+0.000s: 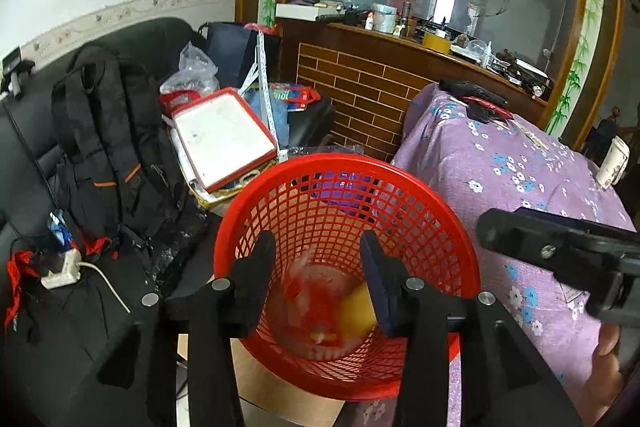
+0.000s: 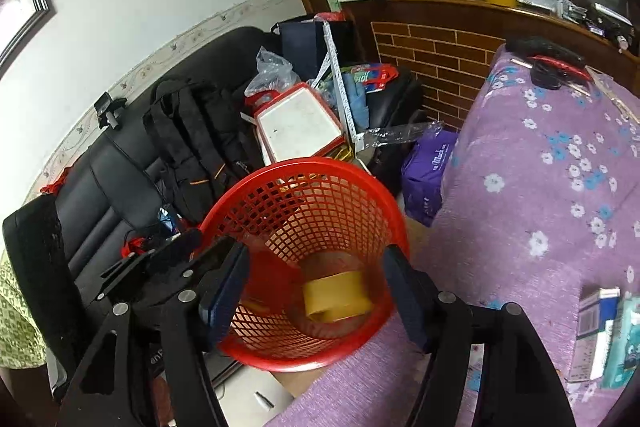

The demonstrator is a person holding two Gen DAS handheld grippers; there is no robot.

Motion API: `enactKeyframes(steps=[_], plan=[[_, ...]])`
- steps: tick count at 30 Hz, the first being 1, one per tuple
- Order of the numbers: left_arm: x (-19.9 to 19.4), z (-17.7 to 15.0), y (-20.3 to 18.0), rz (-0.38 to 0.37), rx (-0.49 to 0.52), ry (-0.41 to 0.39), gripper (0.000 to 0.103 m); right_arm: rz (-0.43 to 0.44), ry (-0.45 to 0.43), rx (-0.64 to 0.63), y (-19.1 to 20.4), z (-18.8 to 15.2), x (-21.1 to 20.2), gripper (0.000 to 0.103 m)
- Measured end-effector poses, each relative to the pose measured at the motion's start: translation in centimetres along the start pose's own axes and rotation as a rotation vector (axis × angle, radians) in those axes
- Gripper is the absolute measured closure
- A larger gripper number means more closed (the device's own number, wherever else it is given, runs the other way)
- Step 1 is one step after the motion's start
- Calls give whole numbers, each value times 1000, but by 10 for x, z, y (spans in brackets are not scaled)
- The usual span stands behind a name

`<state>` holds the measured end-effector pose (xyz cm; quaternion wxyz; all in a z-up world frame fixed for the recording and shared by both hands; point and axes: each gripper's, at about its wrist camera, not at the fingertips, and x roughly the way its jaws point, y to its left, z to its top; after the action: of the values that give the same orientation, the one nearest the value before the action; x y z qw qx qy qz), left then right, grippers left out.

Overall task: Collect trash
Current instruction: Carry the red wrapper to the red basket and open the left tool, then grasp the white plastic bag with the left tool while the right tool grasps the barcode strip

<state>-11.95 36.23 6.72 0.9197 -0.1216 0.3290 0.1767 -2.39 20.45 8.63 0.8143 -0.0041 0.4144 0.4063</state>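
Both grippers hang over the red mesh wastebasket [image 2: 304, 259], jaws spread, nothing between the pads on either. Left gripper [image 1: 318, 283] is right above the basket mouth; below it a blurred clear-and-red wrapper-like piece [image 1: 308, 291] sits inside the basket, can't tell if it's falling or settled. A yellow tape roll [image 2: 336, 297] lies on its side at the basket bottom, long axis roughly across the right gripper [image 2: 316, 291] jaw line.

Next trash is likely on the purple floral tablecloth [image 2: 540, 195]: cigarette pack [image 2: 596, 315] and a teal packet [image 2: 624, 343] by the table's near edge, off to the right of the right jaws, so right hand is nearer. A paper cup [image 1: 614, 161] stands at the table's far right edge.

Basket sits beside the table's left edge, black sofa [image 2: 104, 179] with a backpack [image 2: 204, 131] on the other side. Tight, cluttered room.
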Motion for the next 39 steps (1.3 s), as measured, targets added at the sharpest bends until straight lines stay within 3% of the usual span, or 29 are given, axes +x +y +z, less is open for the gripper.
enactKeyframes(steps=[9,19,27,33,39], plan=[[-26,-7,-33,-95,17,-15,51,-39,-49,109,-54,-42,-72,30],[-44,-36,-140,-248,201,16,44,-130,-139,278,-135,-107,-169,30],[-59,-73,-254,-407,469,42,34,-268,-272,483,-216,-154,-257,30],[-65,-115,-355,-547,797,67,27,-306,-344,590,-255,-177,-301,30],[-45,-139,-414,-534,954,91,27,-302,-356,628,-272,-194,-310,30]])
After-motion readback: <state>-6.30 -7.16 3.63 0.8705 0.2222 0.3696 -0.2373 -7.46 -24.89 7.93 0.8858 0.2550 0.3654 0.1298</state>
